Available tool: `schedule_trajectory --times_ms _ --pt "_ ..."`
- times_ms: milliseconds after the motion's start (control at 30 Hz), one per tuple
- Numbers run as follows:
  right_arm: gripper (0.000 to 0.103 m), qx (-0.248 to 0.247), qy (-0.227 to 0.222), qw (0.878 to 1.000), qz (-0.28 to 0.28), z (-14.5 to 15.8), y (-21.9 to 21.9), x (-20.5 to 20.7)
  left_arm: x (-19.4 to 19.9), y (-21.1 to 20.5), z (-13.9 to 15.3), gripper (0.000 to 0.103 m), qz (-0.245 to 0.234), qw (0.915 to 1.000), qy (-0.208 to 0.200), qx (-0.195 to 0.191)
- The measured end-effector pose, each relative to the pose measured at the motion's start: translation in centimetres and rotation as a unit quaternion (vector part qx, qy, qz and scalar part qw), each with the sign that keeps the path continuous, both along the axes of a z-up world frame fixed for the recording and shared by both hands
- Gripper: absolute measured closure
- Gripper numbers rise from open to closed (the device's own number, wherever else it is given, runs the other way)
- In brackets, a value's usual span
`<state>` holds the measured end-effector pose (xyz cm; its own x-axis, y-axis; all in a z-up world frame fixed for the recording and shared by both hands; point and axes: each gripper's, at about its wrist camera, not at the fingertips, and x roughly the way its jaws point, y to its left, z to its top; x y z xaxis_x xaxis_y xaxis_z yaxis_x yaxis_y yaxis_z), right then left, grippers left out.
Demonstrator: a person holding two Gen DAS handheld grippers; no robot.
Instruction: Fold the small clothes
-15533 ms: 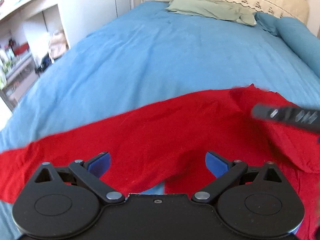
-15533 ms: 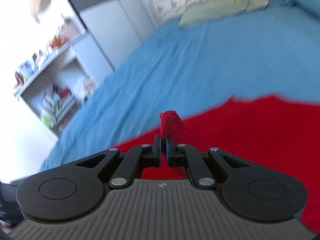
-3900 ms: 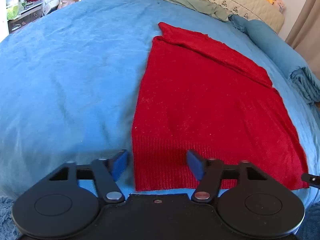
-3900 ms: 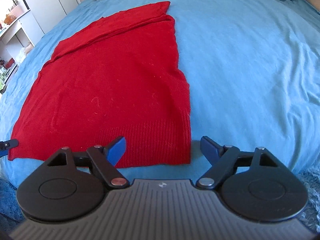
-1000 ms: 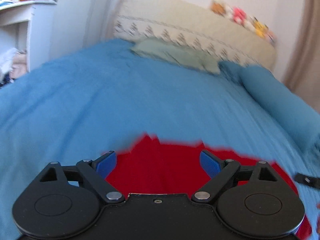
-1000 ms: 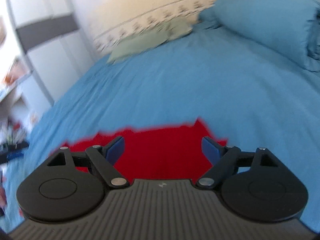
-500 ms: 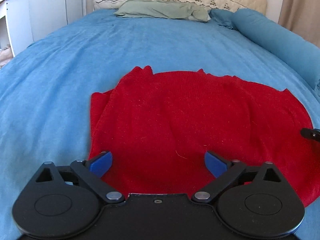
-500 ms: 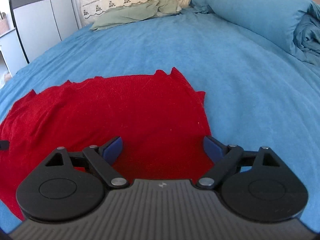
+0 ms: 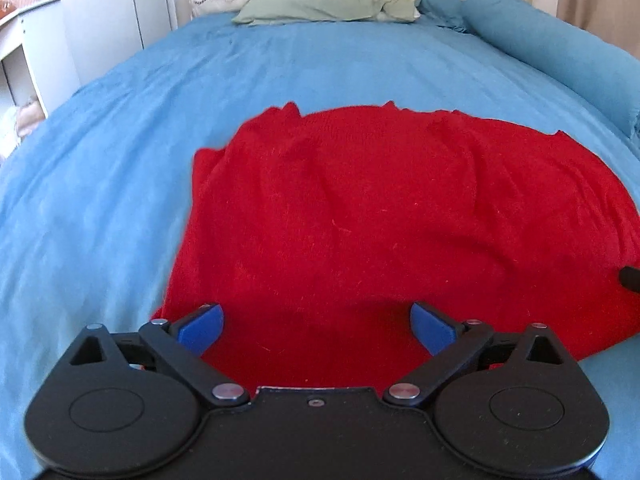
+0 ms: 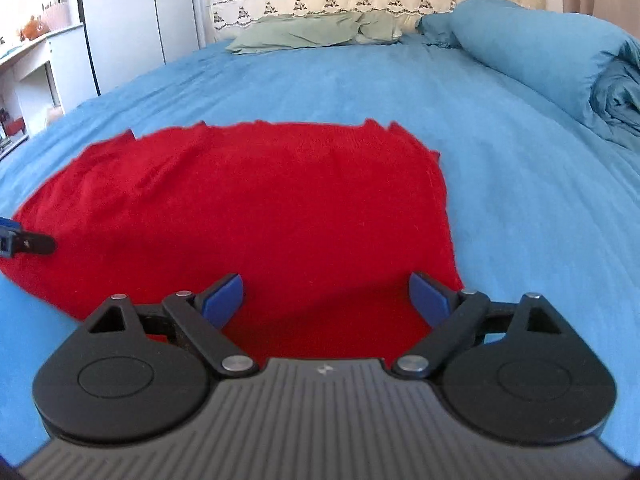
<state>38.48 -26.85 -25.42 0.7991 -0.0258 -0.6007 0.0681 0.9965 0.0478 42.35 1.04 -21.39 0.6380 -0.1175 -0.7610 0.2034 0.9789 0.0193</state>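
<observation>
Red knitted sweater (image 9: 360,220), folded, lies flat on the blue bed cover (image 9: 100,160). Just above its near edge hang the left gripper (image 9: 316,326) and the right gripper (image 10: 326,292), both wide open with blue pads, holding nothing.

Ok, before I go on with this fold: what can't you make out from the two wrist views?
- Near edge of the red sweater: hidden behind the left gripper body in the left view and the right gripper body in the right view.
- Layers under the fold: covered by the top layer.
- Shelf items: too small, washed out.
</observation>
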Motion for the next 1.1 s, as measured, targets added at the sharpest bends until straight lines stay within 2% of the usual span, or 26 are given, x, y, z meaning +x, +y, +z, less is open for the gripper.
schedule_trajectory --times_ms 133,300,367,433,567,700,933,1100 --pt "0.0 -0.003 0.001 1.0 0.001 0.3 0.2 0.0 0.0 -0.1 0.7 0.0 0.007 1.0 0.001 -0.002" --pt "0.0 0.018 -0.027 0.999 -0.019 4.4 -0.2 -2.8 -1.4 -1.3 4.3 0.0 -0.007 0.999 -0.041 -0.018" --pt "0.0 0.031 -0.019 0.998 -0.042 5.8 -0.6 -4.0 -1.4 -2.5 5.6 0.0 -0.017 0.9981 -0.049 -0.032" --pt "0.0 0.052 0.006 0.996 -0.068 6.3 -1.0 -5.1 -0.5 -4.1 6.2 0.0 -0.027 0.998 -0.03 -0.049" --pt "0.0 0.108 0.054 0.986 -0.118 5.1 -2.0 -6.2 1.5 -7.0 4.9 0.0 -0.027 0.9977 0.004 -0.062" --pt "0.0 0.177 0.073 0.97 -0.148 2.8 -2.9 -6.7 3.0 -8.4 3.2 0.0 -0.023 0.9967 0.013 -0.077" --pt "0.0 0.2 0.014 0.967 -0.158 1.6 -2.9 -6.4 6.0 -9.3 2.1 0.0 -0.012 0.9974 -0.001 -0.072" --pt "0.002 0.192 0.0 0.967 -0.165 1.1 -2.9 -5.5 10.2 -9.0 1.3 0.0 0.009 0.9993 0.0 -0.035"
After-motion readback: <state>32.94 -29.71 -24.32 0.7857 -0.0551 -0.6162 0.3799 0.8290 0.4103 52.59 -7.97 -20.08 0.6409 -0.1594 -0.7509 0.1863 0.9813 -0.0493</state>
